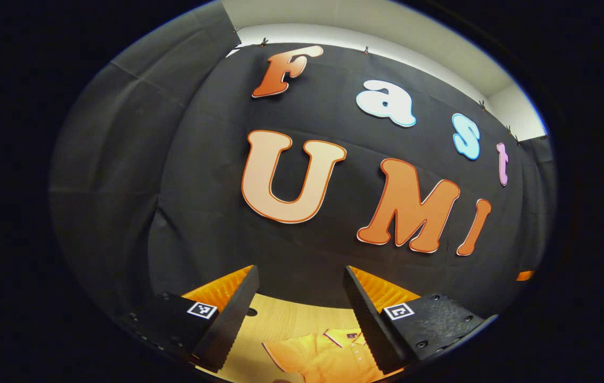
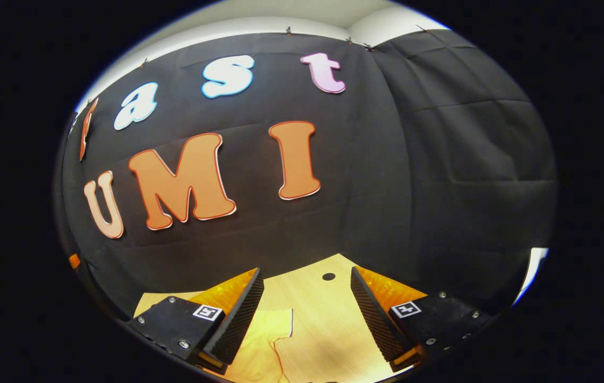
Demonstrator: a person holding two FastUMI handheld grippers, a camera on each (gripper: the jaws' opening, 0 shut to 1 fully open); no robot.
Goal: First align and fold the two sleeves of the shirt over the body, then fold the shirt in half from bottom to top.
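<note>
A yellow polo shirt [image 1: 328,356] lies flat on the wooden table [image 1: 280,319], its collar and one sleeve showing low in the left gripper view. My left gripper [image 1: 302,319] hangs above it, open, with nothing between its fingers. In the right gripper view a sleeve of the same shirt [image 2: 270,330] lies on the table [image 2: 323,319], partly behind the left finger. My right gripper [image 2: 304,314] is open above the sleeve's edge and bare wood, holding nothing. Most of the shirt's body is hidden below both views.
The black cloth wall [image 1: 302,234] stands close behind the table's far edge. A small dark hole [image 2: 328,276] sits in the tabletop near the far corner. Bare wood lies to the right of the sleeve.
</note>
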